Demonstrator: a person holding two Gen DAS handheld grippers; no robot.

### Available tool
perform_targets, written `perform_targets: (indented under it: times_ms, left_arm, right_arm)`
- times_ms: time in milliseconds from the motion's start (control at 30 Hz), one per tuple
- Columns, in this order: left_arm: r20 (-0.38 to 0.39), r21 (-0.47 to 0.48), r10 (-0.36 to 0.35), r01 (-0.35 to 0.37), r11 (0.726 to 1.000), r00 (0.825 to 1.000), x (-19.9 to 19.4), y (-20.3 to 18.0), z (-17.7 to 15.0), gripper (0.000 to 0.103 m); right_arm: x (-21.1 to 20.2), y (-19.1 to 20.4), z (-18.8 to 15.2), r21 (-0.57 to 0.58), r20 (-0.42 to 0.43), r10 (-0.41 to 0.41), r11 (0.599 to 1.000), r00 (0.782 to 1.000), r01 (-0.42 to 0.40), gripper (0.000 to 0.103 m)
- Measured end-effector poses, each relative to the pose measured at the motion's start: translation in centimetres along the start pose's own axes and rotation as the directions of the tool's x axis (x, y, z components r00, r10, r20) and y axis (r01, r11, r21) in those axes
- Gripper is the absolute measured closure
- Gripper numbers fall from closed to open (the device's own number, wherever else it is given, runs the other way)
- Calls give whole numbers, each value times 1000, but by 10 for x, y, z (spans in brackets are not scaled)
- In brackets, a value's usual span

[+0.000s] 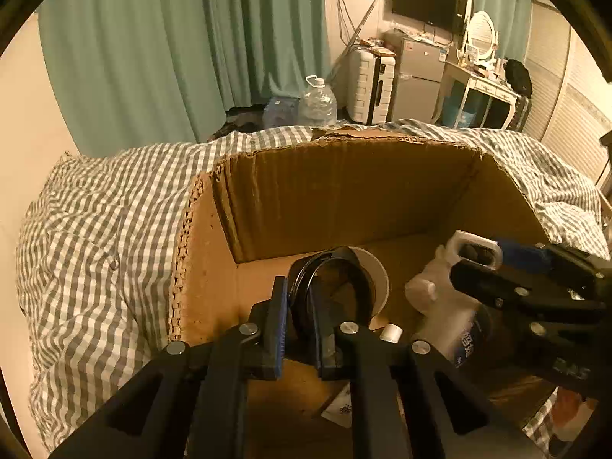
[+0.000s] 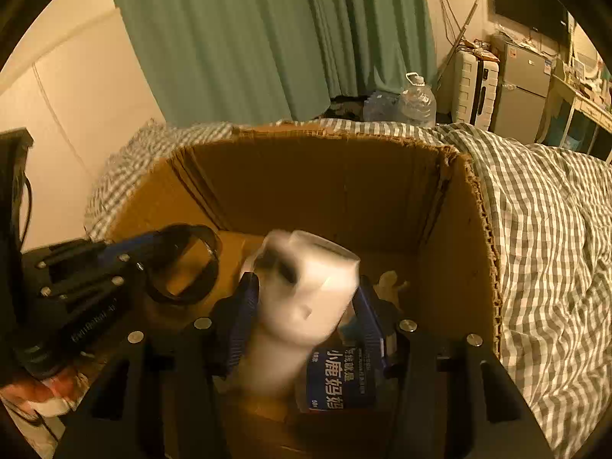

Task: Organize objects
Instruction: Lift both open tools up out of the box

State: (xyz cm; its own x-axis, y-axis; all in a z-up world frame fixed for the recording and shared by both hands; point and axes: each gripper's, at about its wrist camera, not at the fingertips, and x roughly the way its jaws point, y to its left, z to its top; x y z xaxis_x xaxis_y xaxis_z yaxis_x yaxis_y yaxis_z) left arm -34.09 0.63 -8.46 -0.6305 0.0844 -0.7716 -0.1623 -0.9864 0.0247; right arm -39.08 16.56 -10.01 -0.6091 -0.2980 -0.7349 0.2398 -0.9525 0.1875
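Note:
An open cardboard box (image 1: 214, 252) stands on a bed. Over its floor my left gripper (image 1: 296, 290) is shut on the rim of a black round ring (image 1: 344, 264), which stands upright between the pads. From the right wrist view the ring (image 2: 183, 264) and left gripper (image 2: 145, 252) are at the left. A white jug with a blue label (image 2: 306, 298) shows blurred between the jaws of my right gripper (image 2: 306, 287), which stand apart beside it. In the left wrist view the right gripper (image 1: 485, 264) is at the jug's handle (image 1: 478, 246).
A grey-and-white checked duvet (image 1: 107, 237) surrounds the box. Inside lie a white round object (image 1: 376, 279), a small white cap (image 1: 392, 332) and a white card (image 1: 340, 409). Beyond the bed are green curtains, water jugs (image 1: 317, 103), a suitcase and a small fridge.

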Motion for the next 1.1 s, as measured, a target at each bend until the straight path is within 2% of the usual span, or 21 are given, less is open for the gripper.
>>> perform_targets:
  times_ms: [33, 67, 200, 267, 300, 333, 467, 567, 667, 733, 833, 967, 1100]
  left_arm:
    - [2, 4, 8, -8, 1000, 1000, -1, -2, 1, 87]
    - [8, 8, 21, -21, 1000, 1000, -3, -4, 1, 85]
    - [24, 34, 41, -42, 999, 999, -19, -10, 2, 72]
    - [35, 54, 55, -57, 997, 998, -30, -14, 5, 52]
    - [58, 57, 67, -70, 996, 996, -41, -16, 5, 32]
    - [82, 54, 76, -80, 995, 994, -50, -16, 5, 23]
    - [196, 46, 82, -93, 995, 977, -107, -22, 10, 22]
    - [271, 27, 69, -79, 996, 960, -152, -23, 12, 12]
    - [356, 15, 53, -63, 998, 933, -200, -26, 9, 6]
    - [391, 6, 57, -64, 998, 919, -225, -27, 6, 2]
    - [450, -4, 50, -54, 999, 892, -266, -27, 0, 0]
    - [514, -28, 74, -70, 997, 855, -303, -25, -14, 0]
    - [548, -30, 79, -75, 997, 833, -322, -20, -28, 0]
  right_arm:
    - [-5, -1, -1, 5, 15, 5, 1000, 1000, -5, 37]
    - [-11, -1, -2, 9, 29, 8, 1000, 1000, -8, 35]
    - [-43, -1, -1, 16, 83, -32, 999, 996, 31, 32]
    - [-62, 0, 1, 23, 112, -49, 999, 993, 46, 30]
    - [-75, 1, 1, 25, 131, -60, 998, 990, 57, 29]
    - [-85, 3, 0, 26, 146, -70, 997, 987, 67, 28]
    - [-133, 14, -3, 14, 204, -114, 993, 972, 114, 27]
    - [-175, 24, -8, 4, 265, -145, 989, 953, 149, 21]
    - [-222, 40, -14, -6, 354, -180, 981, 918, 194, 14]
    - [-245, 51, -17, -18, 387, -190, 977, 902, 214, 13]
    - [-283, 66, -27, -17, 461, -210, 969, 862, 245, 7]
    - [-326, 82, -41, -3, 555, -232, 960, 799, 281, 1]
    - [-345, 89, -53, 10, 598, -247, 954, 763, 301, 0]
